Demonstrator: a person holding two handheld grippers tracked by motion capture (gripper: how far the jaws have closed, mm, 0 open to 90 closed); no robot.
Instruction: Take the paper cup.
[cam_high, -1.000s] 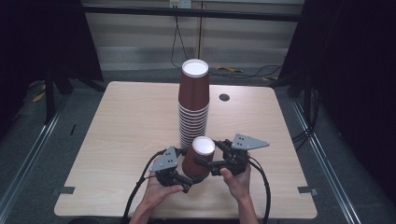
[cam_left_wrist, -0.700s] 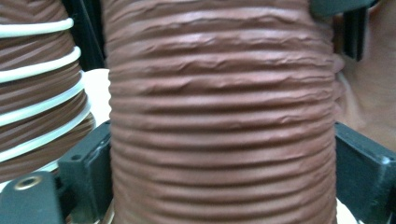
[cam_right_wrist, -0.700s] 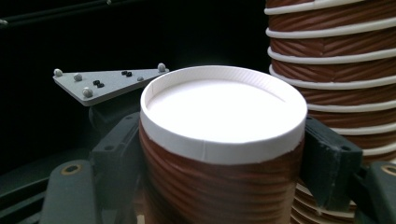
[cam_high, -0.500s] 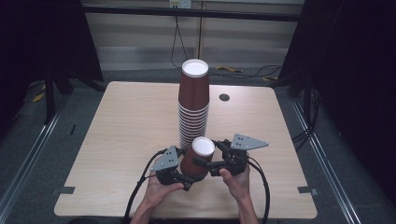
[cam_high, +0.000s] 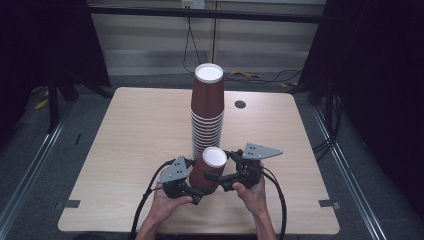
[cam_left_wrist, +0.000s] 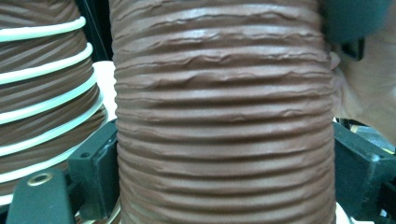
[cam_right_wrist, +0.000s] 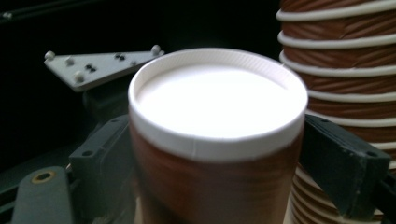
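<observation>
Left tool (cam_high: 192, 190) – jaws just closed in, now clamped on cup (cam_high: 209, 170) low on wall. Cup upright at tabletop (cam_high: 125, 150) front, near stack (cam_high: 207, 115). Right tool (cam_high: 220, 177) grips it near rim. Step: two-tool hold. Next – likely lift, keep level.

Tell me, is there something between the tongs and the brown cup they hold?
Nothing visible. The left tongs press straight on the ribbed wall of the brown cup, and the right tongs clamp it near its white rim. The tall cup stack stands just behind, beside the cup, not between.
</observation>
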